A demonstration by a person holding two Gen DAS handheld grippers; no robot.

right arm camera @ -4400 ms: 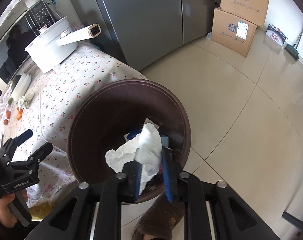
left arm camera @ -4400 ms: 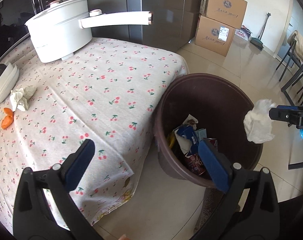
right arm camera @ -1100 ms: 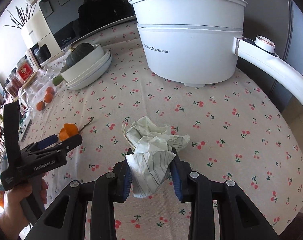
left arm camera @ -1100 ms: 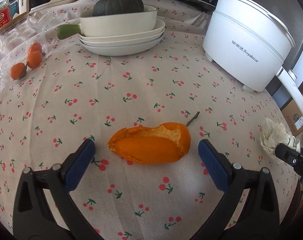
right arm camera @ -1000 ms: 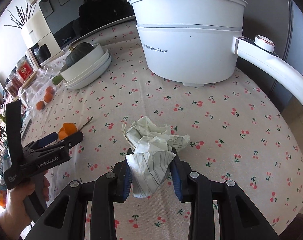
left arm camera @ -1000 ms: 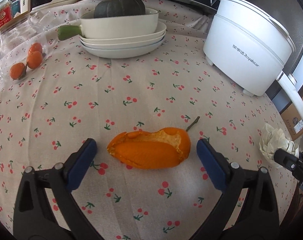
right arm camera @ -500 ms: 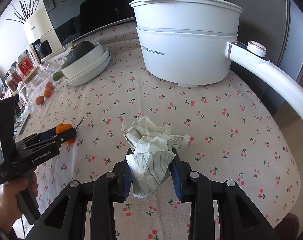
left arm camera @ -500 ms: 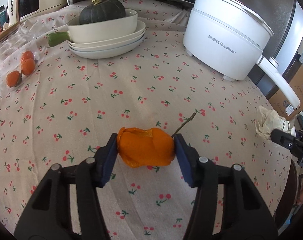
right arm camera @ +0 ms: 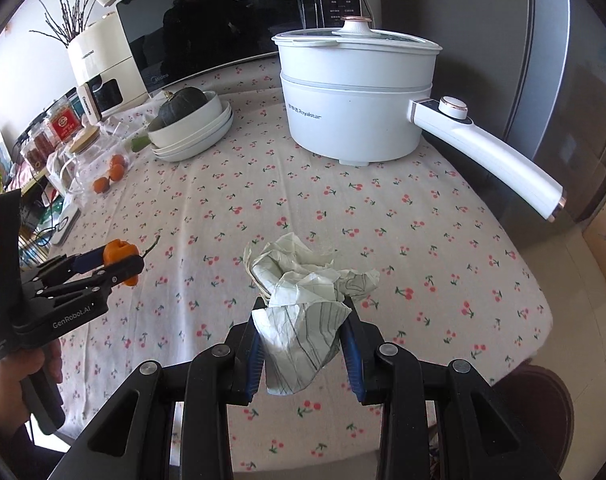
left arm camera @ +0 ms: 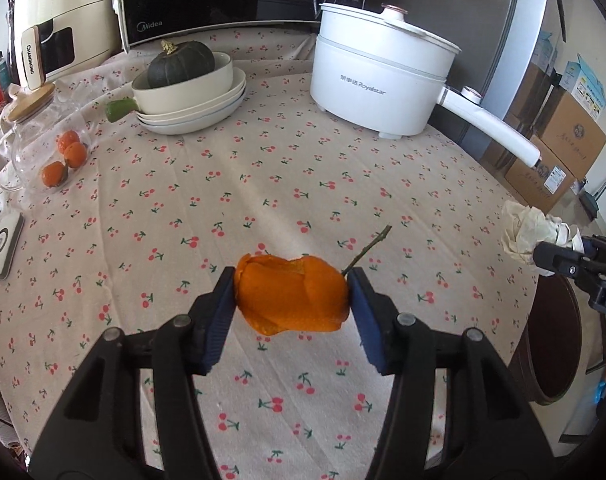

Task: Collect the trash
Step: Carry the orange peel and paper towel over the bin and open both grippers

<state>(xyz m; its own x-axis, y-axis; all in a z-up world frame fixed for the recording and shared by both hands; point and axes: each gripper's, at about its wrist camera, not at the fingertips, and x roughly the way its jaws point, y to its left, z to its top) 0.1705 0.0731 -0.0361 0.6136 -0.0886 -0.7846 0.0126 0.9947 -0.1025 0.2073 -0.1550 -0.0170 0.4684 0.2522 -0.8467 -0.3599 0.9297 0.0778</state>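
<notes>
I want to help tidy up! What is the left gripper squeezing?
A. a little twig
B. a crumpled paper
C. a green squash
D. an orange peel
D: the left gripper has its blue pads pressed on both sides of the orange peel, lifted off the tablecloth.

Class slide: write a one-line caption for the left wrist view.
Left gripper clamps orange peel above the cherry-print tablecloth; right gripper holds crumpled paper.

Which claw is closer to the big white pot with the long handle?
The right claw, probably. Holding crumpled paper, it sits nearer the white pot, with tablecloth between. The left claw, gripping orange peel, is farther off toward the table's other side.
</notes>
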